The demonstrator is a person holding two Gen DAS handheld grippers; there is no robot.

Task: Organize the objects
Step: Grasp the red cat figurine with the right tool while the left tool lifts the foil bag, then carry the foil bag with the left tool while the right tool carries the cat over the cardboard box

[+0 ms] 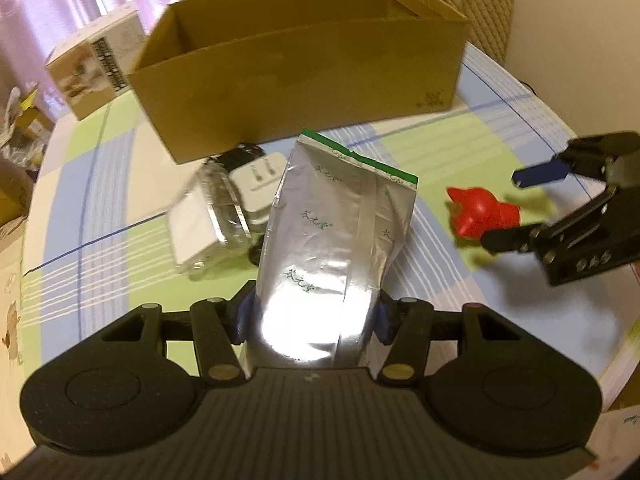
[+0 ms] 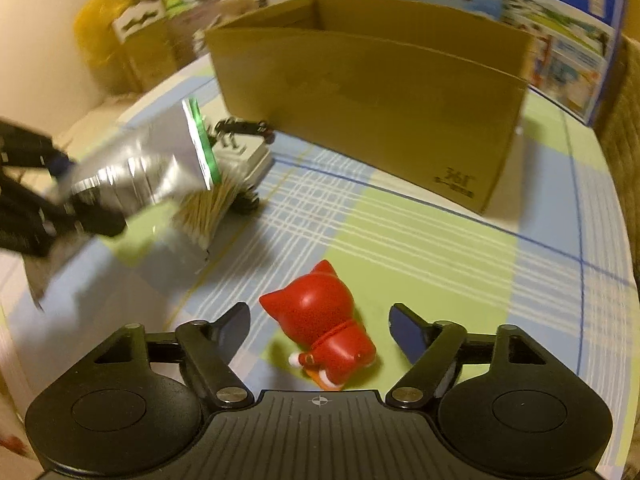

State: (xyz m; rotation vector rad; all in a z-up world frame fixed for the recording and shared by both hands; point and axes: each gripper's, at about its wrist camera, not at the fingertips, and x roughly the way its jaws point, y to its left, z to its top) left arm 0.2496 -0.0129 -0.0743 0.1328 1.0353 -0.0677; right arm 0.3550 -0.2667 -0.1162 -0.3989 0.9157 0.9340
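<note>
Two views show us two pickups under way at once. From the left wrist camera we see our left tongs (image 1: pixel 310 316) clamped on a silver foil pouch (image 1: pixel 336 236), its green-edged top pointing toward the open cardboard box (image 1: pixel 304 76) at the back of the checked desk (image 1: pixel 460 148); the pouch looks lifted clear of the cloth, and behind it lie a clear packet (image 1: pixel 216 216) and a white plug adapter (image 1: pixel 256 184), both blurred. Off to the right a red cat figurine (image 1: pixel 478 210) lies on the desk with our other tool reaching over it. From the right wrist camera we see our right tongs (image 2: pixel 320 326) standing wide on either side of that red cat figurine (image 2: pixel 324 326), neither pad touching it, so it is straddled but not yet held. The box (image 2: pixel 372 92) stands well beyond it, apparently empty as far as we can see. We judge the step as loading the box: next the left needs to carry the pouch over the near wall and release it, while the right needs to close squarely on the round, smooth toy without letting it slip
</note>
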